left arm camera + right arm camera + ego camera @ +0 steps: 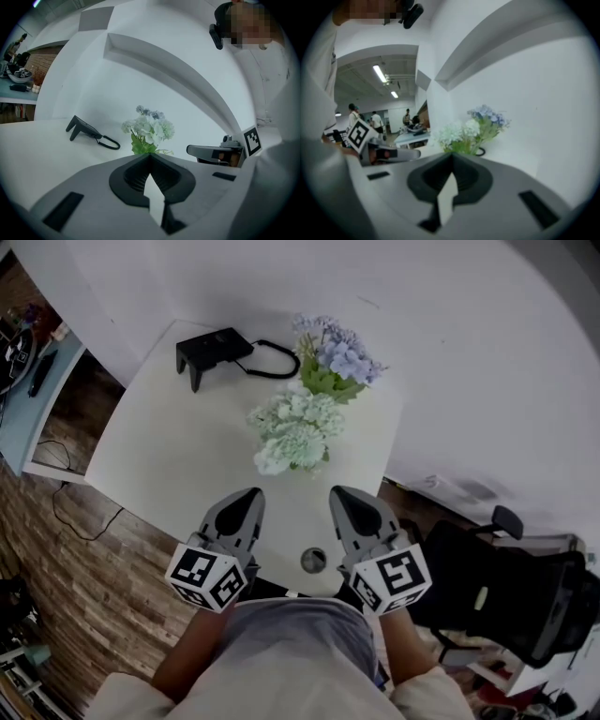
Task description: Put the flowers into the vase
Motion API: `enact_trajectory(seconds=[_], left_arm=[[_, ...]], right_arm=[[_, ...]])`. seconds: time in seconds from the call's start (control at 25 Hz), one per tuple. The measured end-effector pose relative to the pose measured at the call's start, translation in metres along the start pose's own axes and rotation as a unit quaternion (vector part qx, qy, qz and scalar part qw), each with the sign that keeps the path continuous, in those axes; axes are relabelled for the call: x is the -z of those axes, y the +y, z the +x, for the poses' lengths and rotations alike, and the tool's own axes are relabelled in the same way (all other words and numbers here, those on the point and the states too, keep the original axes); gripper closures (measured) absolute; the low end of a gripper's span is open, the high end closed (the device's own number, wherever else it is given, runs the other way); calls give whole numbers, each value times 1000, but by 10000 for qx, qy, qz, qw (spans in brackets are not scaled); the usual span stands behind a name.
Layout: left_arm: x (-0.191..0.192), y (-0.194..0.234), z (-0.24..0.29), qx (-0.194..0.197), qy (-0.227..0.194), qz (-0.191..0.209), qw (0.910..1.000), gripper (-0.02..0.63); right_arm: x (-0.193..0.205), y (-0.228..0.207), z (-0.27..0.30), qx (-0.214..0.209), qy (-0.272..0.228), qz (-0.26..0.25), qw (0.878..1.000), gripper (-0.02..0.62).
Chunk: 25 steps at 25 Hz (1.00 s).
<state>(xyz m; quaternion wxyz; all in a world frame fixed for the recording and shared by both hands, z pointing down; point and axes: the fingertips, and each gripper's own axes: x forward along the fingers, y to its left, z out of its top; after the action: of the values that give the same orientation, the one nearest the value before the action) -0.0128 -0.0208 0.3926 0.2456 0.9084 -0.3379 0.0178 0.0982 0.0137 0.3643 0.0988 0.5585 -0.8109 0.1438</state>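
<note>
1. On the white counter point(169, 456), the flowers point(298, 432) stand upright, long axis vertical, blooms on top, with a blue cluster point(339, 360) behind the pale ones.
2. They stand ahead of the 2 tools, well apart from both tips.
3. Left tool point(249, 495) and right tool point(339, 493) are both closed and empty, side by side over the near edge.

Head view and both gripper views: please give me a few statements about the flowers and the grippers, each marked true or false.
1. The left gripper has its jaws together with nothing between them. True.
2. The right gripper holds a flower stem. False: its jaws are together and empty.
3. The pale flowers are nearer the person than the blue flowers. True.
4. In the head view, the black stand is to the right of the flowers. False: it is to their left.
</note>
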Motion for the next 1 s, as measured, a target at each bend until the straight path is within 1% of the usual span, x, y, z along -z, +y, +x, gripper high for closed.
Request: enact_trajectory(seconds=[0.16, 0.4, 0.76, 1.0], left_arm=[[-10, -9, -3, 120, -31, 94, 9999, 581], [-20, -18, -7, 231, -44, 228, 9995, 581], [-14, -28, -6, 362, 42, 210, 9991, 581], [-17, -30, -8, 357, -56, 203, 9991, 581]], right_arm=[[-14, 6, -9, -1, -96, 56, 9999, 572], [-33, 11, -18, -58, -156, -96, 9998, 574], [-38, 13, -31, 30, -87, -243, 9997, 574], [-38, 16, -34, 33, -99, -184, 9998, 574]])
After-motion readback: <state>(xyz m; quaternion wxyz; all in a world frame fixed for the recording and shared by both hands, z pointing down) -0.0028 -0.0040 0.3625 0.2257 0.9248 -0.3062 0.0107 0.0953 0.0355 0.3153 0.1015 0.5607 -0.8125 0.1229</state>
